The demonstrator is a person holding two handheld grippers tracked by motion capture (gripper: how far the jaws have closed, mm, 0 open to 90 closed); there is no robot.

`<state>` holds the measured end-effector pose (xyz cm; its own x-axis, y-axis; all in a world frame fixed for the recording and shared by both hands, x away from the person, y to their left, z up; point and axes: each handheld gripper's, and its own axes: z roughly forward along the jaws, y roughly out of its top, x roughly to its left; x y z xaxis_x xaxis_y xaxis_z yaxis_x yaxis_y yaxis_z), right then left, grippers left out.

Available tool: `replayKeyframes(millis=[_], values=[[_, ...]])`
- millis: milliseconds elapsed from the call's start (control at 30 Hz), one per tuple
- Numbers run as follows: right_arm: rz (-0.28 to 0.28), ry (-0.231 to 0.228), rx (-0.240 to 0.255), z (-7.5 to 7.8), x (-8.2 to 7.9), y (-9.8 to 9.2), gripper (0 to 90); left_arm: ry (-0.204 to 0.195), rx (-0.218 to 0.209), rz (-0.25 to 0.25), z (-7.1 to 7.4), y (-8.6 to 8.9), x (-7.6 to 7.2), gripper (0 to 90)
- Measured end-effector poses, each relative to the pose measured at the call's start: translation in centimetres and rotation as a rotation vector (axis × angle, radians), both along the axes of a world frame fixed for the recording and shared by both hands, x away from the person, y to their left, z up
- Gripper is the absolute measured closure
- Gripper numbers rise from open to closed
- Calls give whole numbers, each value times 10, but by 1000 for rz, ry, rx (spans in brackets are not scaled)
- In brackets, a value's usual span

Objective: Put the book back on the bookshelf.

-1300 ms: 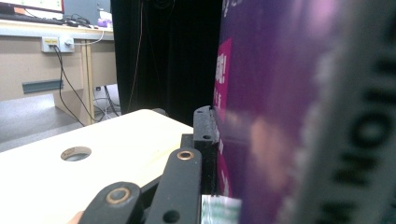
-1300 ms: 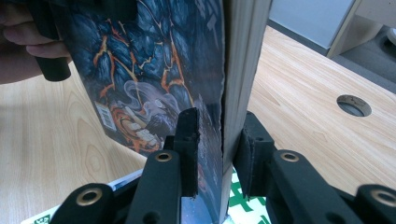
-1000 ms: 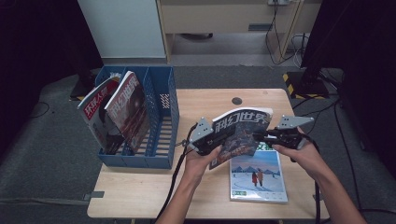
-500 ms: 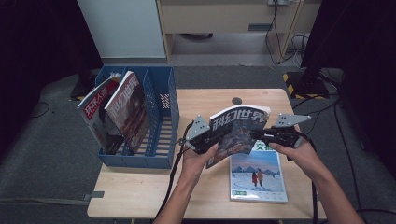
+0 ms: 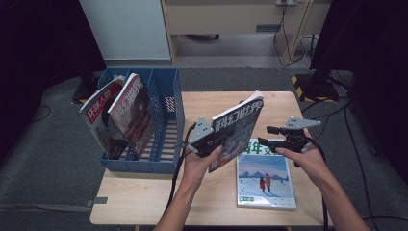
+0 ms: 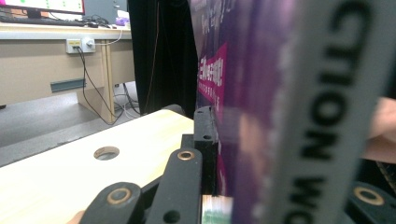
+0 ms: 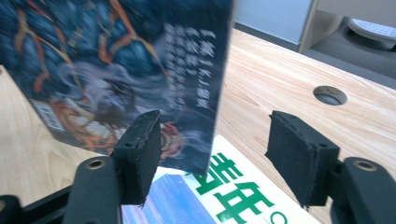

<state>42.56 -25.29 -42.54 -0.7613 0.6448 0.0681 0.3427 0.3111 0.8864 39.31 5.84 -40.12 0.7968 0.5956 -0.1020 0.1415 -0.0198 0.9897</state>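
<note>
Altogether four magazines (image 5: 237,130), two tongs (image 5: 208,143).

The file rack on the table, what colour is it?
The file rack is blue, clearest in the high view.

High view looks down over table (image 5: 144,202); both gripper views close, sharing upright magazine (image 5: 238,130).

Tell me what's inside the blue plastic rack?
Two glossy magazines lean in the left slots of the blue plastic file rack. The right slot looks empty through its slatted wall. The magazines' bottoms and the slot floors behind them are hidden.
</note>
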Motion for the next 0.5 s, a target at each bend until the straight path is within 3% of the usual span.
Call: replayKeyframes(millis=[67,200,500], values=[[-29,11,-4,-5,0,0,272,-5,-3,4,2,2,-1,826],[-66,31,-24,-19,-4,3,213,-14,13,12,8,4,-4,826],[-129,63,-58,-47,-12,5,158,-12,10,30,10,12,-3,826]])
